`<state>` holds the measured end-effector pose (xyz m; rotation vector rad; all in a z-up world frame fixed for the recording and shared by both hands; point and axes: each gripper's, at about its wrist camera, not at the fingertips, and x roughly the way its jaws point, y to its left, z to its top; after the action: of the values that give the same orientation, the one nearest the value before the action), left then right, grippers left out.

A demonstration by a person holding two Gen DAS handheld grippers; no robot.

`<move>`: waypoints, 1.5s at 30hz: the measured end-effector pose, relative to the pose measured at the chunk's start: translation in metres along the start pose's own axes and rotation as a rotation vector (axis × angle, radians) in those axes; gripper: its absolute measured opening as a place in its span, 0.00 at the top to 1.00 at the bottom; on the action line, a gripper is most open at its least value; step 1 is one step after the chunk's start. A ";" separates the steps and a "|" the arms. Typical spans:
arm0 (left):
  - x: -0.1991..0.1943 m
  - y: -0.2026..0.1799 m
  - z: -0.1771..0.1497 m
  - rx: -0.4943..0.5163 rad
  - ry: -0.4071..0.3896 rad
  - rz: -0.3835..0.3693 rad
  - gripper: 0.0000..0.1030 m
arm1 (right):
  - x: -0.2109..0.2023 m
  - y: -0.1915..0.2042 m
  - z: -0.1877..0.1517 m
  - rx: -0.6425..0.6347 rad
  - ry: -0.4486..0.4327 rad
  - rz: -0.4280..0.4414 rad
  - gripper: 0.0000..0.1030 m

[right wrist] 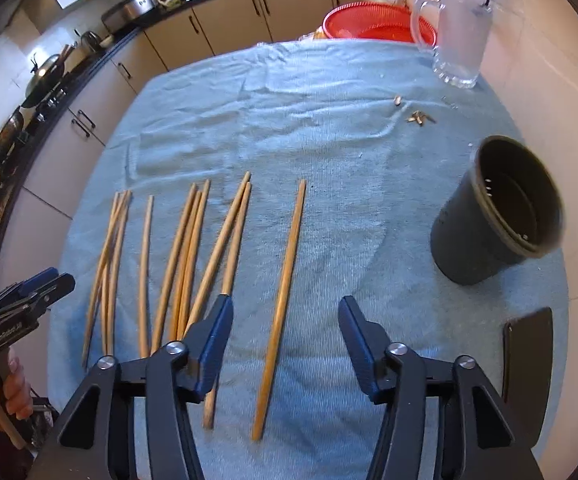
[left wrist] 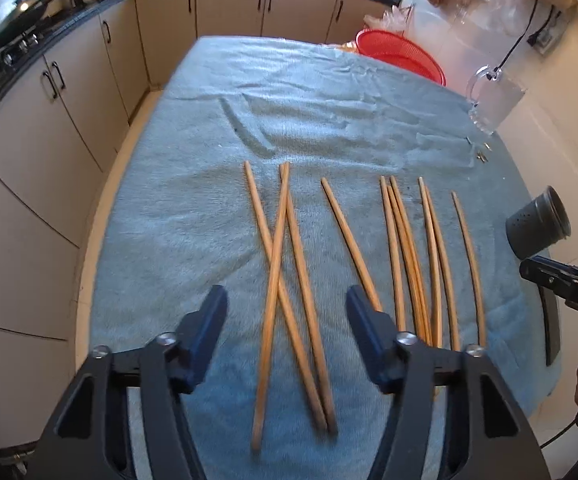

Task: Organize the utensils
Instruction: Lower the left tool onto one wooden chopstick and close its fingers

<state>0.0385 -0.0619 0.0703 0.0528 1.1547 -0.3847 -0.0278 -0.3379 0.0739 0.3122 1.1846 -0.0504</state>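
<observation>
Several wooden chopsticks (left wrist: pixel 407 256) lie side by side on a blue towel (left wrist: pixel 193 208). My left gripper (left wrist: pixel 287 296) is open and empty, hovering over three crossed chopsticks (left wrist: pixel 289 280) at the left of the row. My right gripper (right wrist: pixel 285 306) is open and empty, straddling the single rightmost chopstick (right wrist: pixel 283 292). A dark grey holder cup (right wrist: pixel 497 210) stands tilted on the towel to the right; it also shows at the right edge of the left wrist view (left wrist: pixel 539 222).
A clear glass jug (right wrist: pixel 459 36) and a red basket (right wrist: pixel 373 22) stand at the table's far right. Small bits of debris (right wrist: pixel 419 118) lie near the jug. A dark flat object (right wrist: pixel 529 356) lies at the right edge. Kitchen cabinets (left wrist: pixel 69 92) run along the left.
</observation>
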 end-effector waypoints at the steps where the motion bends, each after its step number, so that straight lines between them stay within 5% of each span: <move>1: 0.004 0.001 0.002 -0.002 0.004 0.003 0.45 | 0.004 -0.001 0.005 0.007 0.007 0.006 0.49; 8: 0.024 0.008 0.015 -0.016 0.040 -0.016 0.50 | 0.038 -0.004 0.027 0.005 0.075 0.023 0.69; 19: 0.045 0.007 0.033 -0.006 0.083 0.006 0.51 | 0.079 -0.005 0.048 -0.006 0.149 -0.004 0.71; 30: 0.070 0.017 0.041 -0.038 0.144 0.027 0.88 | 0.091 -0.003 0.054 -0.030 0.174 -0.024 0.92; 45: 0.054 0.056 0.026 -0.135 0.120 0.009 0.88 | 0.087 -0.002 0.049 -0.023 0.176 -0.016 0.93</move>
<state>0.0982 -0.0305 0.0233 -0.0375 1.2957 -0.2976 0.0490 -0.3425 0.0106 0.2911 1.3612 -0.0233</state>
